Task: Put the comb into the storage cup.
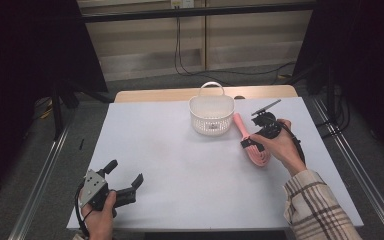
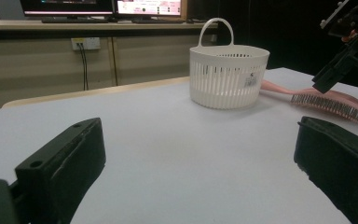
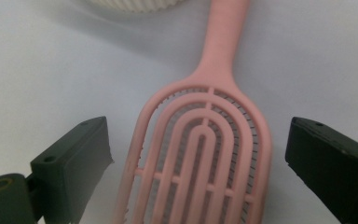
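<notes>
The right hand-held gripper (image 1: pixel 254 141) hangs just over the head of the pink hairbrush (image 1: pixel 252 145), its 2 black jaws spread wide apart, 1 on each side of the brush head and neither touching it, as the right gripper view makes plain. In that view the pink hairbrush (image 3: pixel 205 154) lies with its slotted back upward, the bristles showing through the slots, and its handle runs away from the jaws toward the white rim at the top edge. From the high view the brush lies flat on the bench (image 1: pixel 180 165), right of centre, the handle end just beside the white basket (image 1: pixel 211 116), the head nearer the person. The basket stands upright at the far middle of the bench, with slatted walls and a loop handle rising from its far rim. The left hand-held gripper (image 1: pixel 125 181) rests low at the near left corner of the bench, well apart from brush and basket, its 2 jaws also open with nothing between them; the left gripper view looks across bare bench to the white basket (image 2: pixel 227 77), the pink hairbrush (image 2: pixel 331 100) behind it, bristles down.
</notes>
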Motion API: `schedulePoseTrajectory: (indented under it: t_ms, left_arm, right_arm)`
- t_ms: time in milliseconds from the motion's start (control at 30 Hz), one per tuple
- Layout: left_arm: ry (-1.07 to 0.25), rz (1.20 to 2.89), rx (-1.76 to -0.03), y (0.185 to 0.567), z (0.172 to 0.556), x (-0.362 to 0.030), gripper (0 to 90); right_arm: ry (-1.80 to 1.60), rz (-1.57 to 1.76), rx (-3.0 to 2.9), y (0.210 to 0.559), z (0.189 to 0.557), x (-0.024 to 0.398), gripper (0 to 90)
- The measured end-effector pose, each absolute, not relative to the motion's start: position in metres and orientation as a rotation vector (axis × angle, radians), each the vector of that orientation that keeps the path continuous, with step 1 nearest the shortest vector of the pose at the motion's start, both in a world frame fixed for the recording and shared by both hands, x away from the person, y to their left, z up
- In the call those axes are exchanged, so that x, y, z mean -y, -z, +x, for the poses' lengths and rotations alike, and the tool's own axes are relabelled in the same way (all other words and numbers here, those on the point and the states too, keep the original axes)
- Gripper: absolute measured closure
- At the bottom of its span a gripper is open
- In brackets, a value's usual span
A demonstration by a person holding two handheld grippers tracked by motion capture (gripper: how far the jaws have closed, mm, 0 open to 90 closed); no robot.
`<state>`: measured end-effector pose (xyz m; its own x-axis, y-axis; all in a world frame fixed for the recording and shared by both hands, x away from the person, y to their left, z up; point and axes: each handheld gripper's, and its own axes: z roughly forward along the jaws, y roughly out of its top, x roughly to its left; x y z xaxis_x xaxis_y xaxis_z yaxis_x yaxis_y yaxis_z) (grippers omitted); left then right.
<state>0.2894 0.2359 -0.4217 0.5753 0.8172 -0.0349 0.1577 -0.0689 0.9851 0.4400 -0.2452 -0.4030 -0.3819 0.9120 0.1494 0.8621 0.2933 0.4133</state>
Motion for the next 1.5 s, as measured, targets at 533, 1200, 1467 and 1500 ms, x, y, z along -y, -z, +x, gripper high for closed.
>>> schedulePoseTrajectory:
  t_ms: [533, 1200, 1467, 1500]
  left_arm:
    - [-0.650, 1.584, -0.850, 0.423, 0.290, -0.235, 2.0]
    - [-0.653, 1.599, -0.846, 0.423, 0.291, -0.235, 2.0]
    - [-0.646, 1.598, -0.847, 0.423, 0.291, -0.235, 2.0]
    - [-0.643, 1.597, -0.847, 0.423, 0.291, -0.234, 2.0]
  right_arm:
    - [-0.589, 1.752, -2.440, 0.416, 0.446, 0.237, 6.9]
    - [-0.565, 1.781, -2.417, 0.425, 0.449, 0.233, 10.0]
    - [-0.542, 1.805, -2.419, 0.430, 0.450, 0.232, 11.2]
    - [-0.541, 1.804, -2.419, 0.430, 0.450, 0.232, 11.8]
